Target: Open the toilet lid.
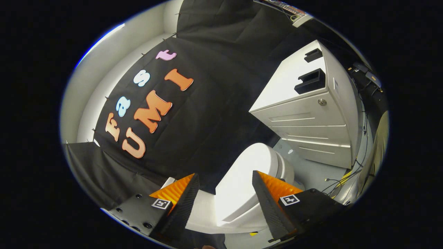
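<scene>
Right now the gripper (225,193) is rolled well over to one side, so the whole booth sits at a slant in its view and the floor runs off at an angle. Its two fingers (180,204) stand spread wide, orange on their outer faces and ribbed black on the faces that meet, each carrying a small square marker at its base. Nothing is pressed between them; the jaws are released and grasp nothing.

Through the gap between the fingers, and just beyond their tips, sits the toilet (242,186). It is white and glossy, rounded at the far end, with a flat broad face toward the camera. The toilet lid (238,193) looks to be that broad white panel, resting between the two fingertips in the view, but from this slant it is hard to tell whether it lies down on the seat or is tipped up, and whether either finger touches it. A white ledge of the bowl or base shows beneath it.

Beyond the toilet stands a white drawer cabinet (311,117) with a round lock and two black brackets (310,81) on its top. Cables (341,183) trail over the pale floor beside it.
</scene>
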`<state>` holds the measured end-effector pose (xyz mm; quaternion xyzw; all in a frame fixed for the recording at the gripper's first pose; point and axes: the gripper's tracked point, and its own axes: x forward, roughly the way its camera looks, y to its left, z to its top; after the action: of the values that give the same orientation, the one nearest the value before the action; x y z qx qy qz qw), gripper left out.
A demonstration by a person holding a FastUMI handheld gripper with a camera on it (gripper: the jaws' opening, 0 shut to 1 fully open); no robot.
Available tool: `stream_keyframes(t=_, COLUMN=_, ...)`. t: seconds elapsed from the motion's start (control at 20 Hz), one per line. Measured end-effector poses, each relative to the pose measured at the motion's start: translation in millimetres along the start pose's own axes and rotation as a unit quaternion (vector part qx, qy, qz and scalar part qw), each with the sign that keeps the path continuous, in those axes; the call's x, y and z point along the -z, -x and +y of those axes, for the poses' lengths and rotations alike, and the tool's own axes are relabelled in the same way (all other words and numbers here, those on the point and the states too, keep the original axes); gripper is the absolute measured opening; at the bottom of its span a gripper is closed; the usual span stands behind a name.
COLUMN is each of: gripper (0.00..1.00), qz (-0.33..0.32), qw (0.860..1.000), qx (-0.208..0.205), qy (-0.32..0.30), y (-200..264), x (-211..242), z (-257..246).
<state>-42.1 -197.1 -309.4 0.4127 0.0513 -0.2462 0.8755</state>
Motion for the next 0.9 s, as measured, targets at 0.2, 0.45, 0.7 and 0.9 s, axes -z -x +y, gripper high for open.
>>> stream_keyframes(t=0.2, gripper=0.99, qz=0.004, qw=1.0, qx=0.011, qy=-0.015, y=-6, x=6, z=-14)
stream_keyframes(t=0.45, gripper=0.99, qz=0.015, qw=0.998, qx=0.028, qy=-0.056, y=-14, x=17, z=-39)
stream_keyframes(t=0.7, gripper=0.99, qz=0.045, qw=0.993, qx=0.051, qy=-0.097, y=-26, x=40, z=-73)
stream_keyframes(t=0.9, gripper=0.99, qz=0.078, qw=0.984, qx=0.078, qy=-0.142, y=-37, x=62, z=-108)
